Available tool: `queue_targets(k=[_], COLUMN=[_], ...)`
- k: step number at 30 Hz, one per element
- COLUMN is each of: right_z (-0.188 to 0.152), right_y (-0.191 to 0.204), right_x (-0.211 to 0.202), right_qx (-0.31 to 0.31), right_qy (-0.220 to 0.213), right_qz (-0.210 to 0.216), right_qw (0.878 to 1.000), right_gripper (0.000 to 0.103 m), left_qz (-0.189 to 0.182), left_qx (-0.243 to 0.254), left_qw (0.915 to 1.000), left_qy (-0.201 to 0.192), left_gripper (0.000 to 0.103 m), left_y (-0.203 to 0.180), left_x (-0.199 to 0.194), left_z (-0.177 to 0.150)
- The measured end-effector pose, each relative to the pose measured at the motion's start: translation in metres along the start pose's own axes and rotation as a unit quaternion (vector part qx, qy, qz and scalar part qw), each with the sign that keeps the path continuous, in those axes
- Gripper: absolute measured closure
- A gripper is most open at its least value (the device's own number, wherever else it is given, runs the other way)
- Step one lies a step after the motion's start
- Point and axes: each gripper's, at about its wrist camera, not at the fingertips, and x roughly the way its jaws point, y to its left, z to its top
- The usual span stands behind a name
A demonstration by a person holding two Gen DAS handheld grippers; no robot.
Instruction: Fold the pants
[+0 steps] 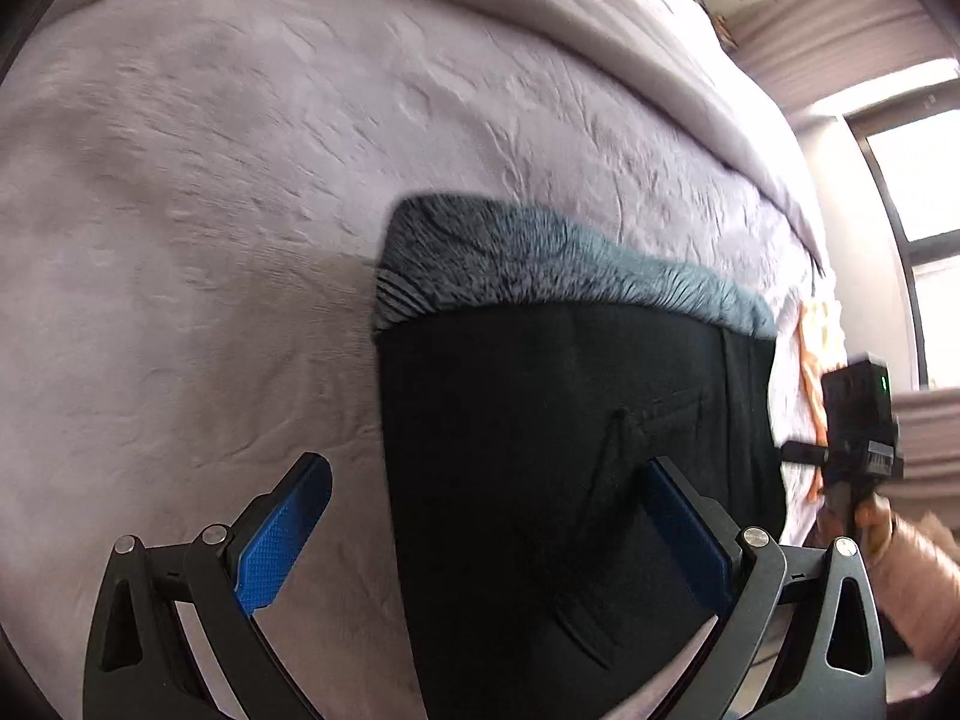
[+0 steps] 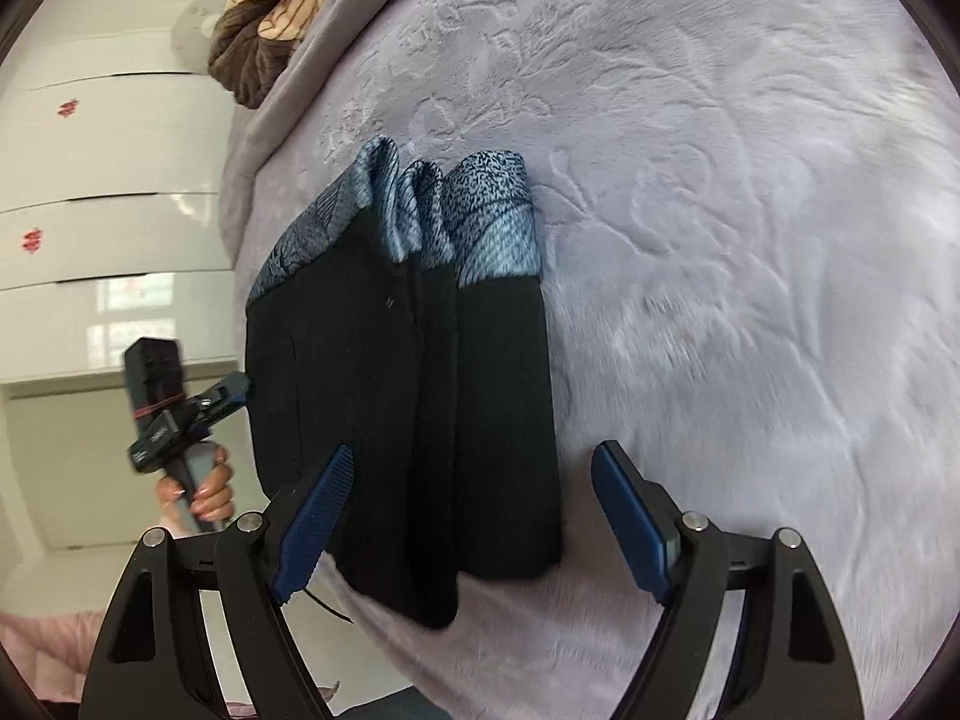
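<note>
Black, soft and limp, the pants (image 2: 408,396) lie folded near the bed's (image 2: 750,240) edge; expect layers to slide. Your left gripper (image 1: 486,516) and right gripper (image 2: 471,504) both stand apart, empty; pinch every layer at the near corners.

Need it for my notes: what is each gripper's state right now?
Left gripper: open, holding nothing, above the black pants.
Right gripper: open, holding nothing.

Soft daylight from a blown-out window (image 1: 918,174) — motion blur, fisheye-warped edges (dark corner vignette) — mild shadows.
</note>
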Motion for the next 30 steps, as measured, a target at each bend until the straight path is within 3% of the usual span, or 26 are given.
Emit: queue_targets(k=[3, 6, 9, 13, 15, 17, 24, 27, 30], right_z=[0.011, 0.020, 0.023, 0.027, 0.023, 0.016, -0.017, -0.039, -0.057], right_y=[-0.009, -0.009, -0.011, -0.006, 0.000, 0.009, 0.036, 0.037, 0.032], right_x=[0.011, 0.018, 0.026, 0.034, 0.025, 0.016, -0.007, -0.010, 0.001], right_qx=[-0.006, -0.010, 0.005, 0.013, 0.021, 0.020, 0.039, 0.046, 0.044], right_qy=[0.010, 0.013, 0.021, 0.027, 0.018, 0.012, 0.010, 0.010, 0.011], right_qz=[0.046, 0.099, 0.105, 0.067, 0.076, 0.091, 0.141, 0.151, 0.126], right_qw=[0.999, 0.995, 0.994, 0.997, 0.997, 0.996, 0.989, 0.987, 0.991], right_gripper=[0.018, 0.018, 0.019, 0.041, 0.052, 0.059, 0.060, 0.060, 0.060], left_qz=[-0.029, -0.029, -0.017, -0.017, -0.015, -0.011, -0.022, -0.013, 0.012], left_qx=[0.002, 0.012, 0.007, 0.017, 0.019, 0.029, 0.018, 0.018, 0.001], left_qw=[0.9995, 0.9994, 0.9998, 0.9995, 0.9994, 0.9990, 0.9990, 0.9994, 0.9999], left_qy=[0.014, 0.015, 0.010, -0.019, -0.025, -0.032, -0.035, -0.027, 0.001], left_gripper=[0.000, 0.000, 0.000, 0.032, 0.039, 0.040, 0.040, 0.040, 0.038], left_y=[0.000, -0.006, -0.014, -0.030, -0.035, -0.045, -0.053, -0.053, -0.045], left_x=[0.012, 0.018, 0.022, 0.005, -0.006, -0.019, -0.061, -0.058, -0.033], left_z=[0.001, 0.000, -0.001, -0.010, -0.013, -0.019, -0.052, -0.069, -0.083])
